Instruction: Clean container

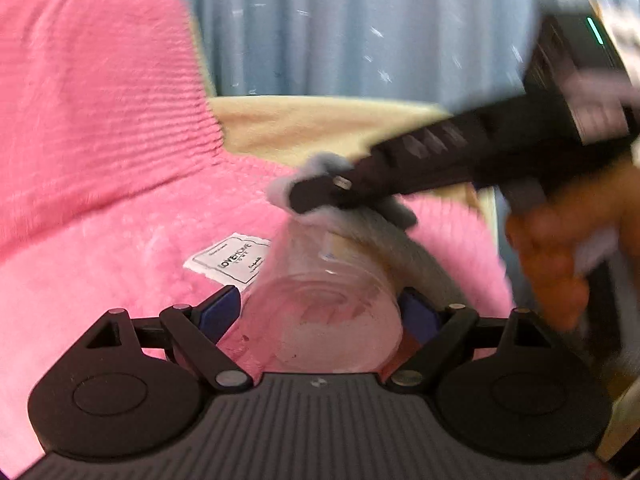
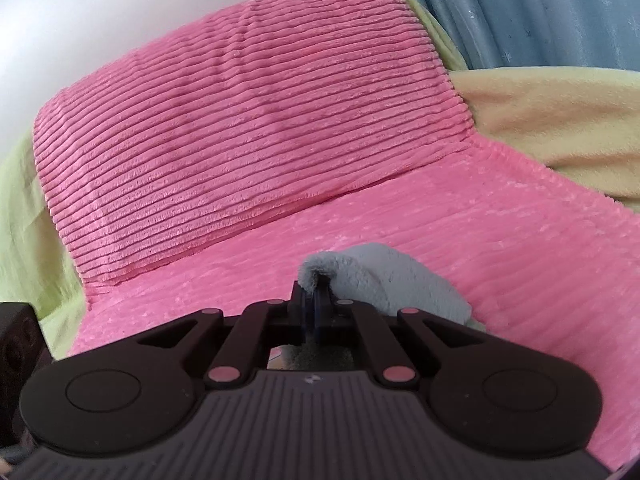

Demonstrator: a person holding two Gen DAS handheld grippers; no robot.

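1. Pink fluffy blanket (image 2: 460, 232) covers the bed all around us, with a ribbed pink pillow (image 2: 248, 120) leaning at the back and blue curtains (image 1: 360, 28) behind it.
2. We see a white label (image 1: 228, 262) sewn on the blanket, just beside the container.
3. We hold the clear container (image 1: 324, 320) in our left gripper (image 1: 320, 312). Its two blue fingers (image 1: 220, 312) press on both sides of it, so it is squeezed tight. It lies on its side, open end pointing away from us.
4. Our right gripper (image 2: 316, 300) has its fingers pinched together on a grey cloth (image 2: 384, 280).
5. In the left camera view, that cloth (image 1: 384, 228) sits at the container's open end (it looks blurry there).
6. We see a hand (image 1: 560, 248) holding the right gripper's handle.
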